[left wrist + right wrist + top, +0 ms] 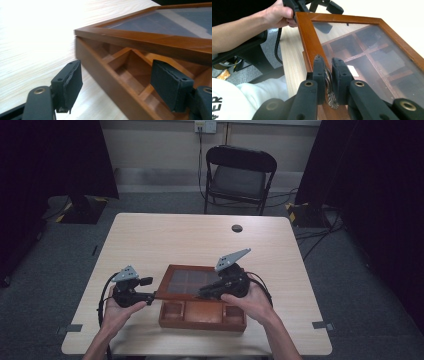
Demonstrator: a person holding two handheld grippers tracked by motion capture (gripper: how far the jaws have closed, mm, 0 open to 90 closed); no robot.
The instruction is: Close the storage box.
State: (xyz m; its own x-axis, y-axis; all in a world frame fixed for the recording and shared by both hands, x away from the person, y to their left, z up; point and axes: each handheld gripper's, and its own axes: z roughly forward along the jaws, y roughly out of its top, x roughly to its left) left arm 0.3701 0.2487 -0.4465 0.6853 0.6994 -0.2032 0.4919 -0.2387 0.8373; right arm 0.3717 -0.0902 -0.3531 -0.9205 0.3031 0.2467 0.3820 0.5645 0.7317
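A brown wooden box [202,319] with several compartments sits at the table's near edge. Its glass-paned lid [192,282] is raised a little at the front. My right gripper [327,62] is shut on the small metal clasp [330,83] on the lid's front rail, holding the lid [308,37] up. In the high view the right gripper [204,292] reaches in from the right. My left gripper [120,83] is open at the box's left end, its pads [71,82] standing on either side of the box wall [100,75], under the lid [150,37]. The left gripper [150,295] points right.
The light wooden table [165,240] has a small dark round hole cover [237,228] at the back. A black folding chair [240,175] stands behind the table. Dark curtains and cables flank the floor on both sides.
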